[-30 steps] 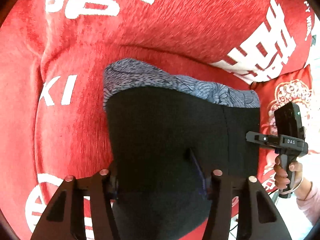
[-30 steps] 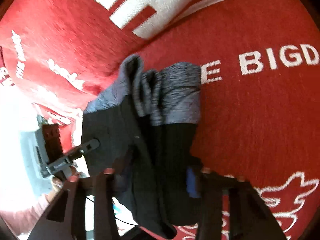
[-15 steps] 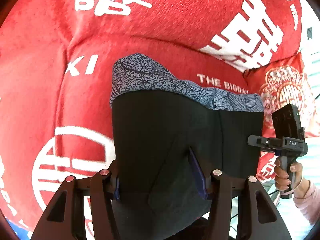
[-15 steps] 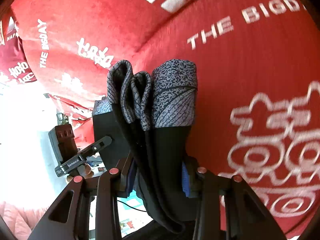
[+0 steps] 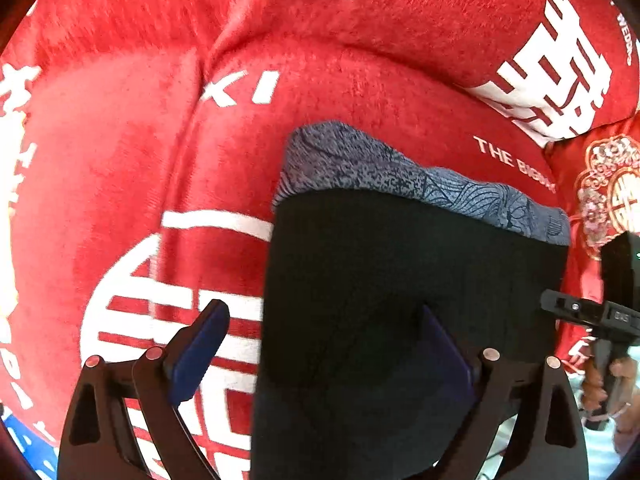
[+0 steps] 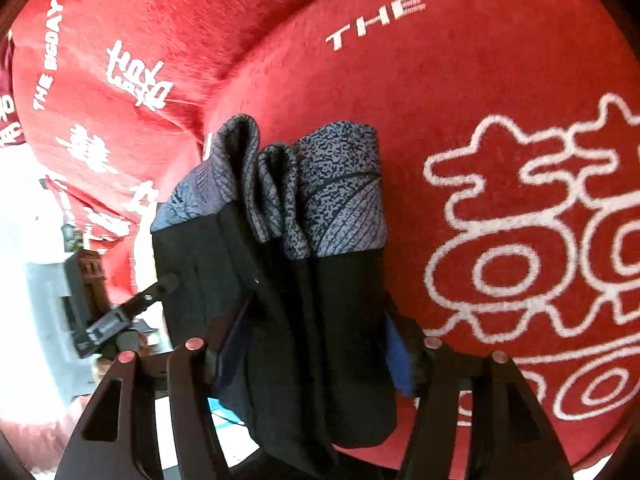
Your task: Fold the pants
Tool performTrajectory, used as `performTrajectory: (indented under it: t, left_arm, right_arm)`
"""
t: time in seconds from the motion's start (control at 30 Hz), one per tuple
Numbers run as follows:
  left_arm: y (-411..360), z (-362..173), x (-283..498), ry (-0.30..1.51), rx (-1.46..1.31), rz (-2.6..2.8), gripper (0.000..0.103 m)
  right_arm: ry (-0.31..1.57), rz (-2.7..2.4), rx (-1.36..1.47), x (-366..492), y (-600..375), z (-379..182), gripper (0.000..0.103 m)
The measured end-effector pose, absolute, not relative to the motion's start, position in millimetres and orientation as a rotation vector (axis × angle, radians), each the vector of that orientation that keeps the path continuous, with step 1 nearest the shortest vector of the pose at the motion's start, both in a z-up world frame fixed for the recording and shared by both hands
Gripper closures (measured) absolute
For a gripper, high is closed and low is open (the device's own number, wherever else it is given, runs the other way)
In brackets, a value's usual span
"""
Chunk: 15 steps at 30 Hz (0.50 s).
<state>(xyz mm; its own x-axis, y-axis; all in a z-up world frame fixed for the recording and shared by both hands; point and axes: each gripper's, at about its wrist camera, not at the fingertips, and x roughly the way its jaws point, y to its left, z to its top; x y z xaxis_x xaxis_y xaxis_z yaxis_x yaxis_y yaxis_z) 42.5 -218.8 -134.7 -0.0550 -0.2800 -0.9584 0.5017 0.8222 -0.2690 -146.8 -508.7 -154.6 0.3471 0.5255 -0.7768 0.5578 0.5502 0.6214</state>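
Pants (image 5: 400,280) hang over the red cushion (image 5: 120,160); left gripper (image 5: 320,344) jaws apart, right gripper (image 6: 316,352) jaws clamped on them.

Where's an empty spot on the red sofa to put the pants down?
Bare red cushion lies to the left of the pants, around the white circle print. More shows beside them near the white curly print. It is crowded by the embroidered pillow, where the right gripper holds them.
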Motion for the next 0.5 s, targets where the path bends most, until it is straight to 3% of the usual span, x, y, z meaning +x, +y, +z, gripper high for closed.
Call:
performTrajectory:
  t: [0.17, 0.23, 0.27, 0.5]
  left_arm:
    - [-217, -101, 51, 1.406, 0.229, -0.593, 0.008]
    - [-227, -86, 56, 1.343, 0.252, -0.622, 0.008]
    - [-234, -82, 58, 1.325, 0.259, -0.642, 0.008]
    - [-276, -106, 63, 1.335, 0.258, -0.701, 0.008]
  right_arm:
    - [1.293, -0.231, 0.882, -157, -510, -120, 0.038]
    - [1.258, -0.264, 0.826, -156, -510, -103, 0.074]
    - [1.228, -0.257, 0.818, -152, -510, -94, 0.077]
    - [1.239, -0.237, 0.697, -105, -496, -90, 0.078]
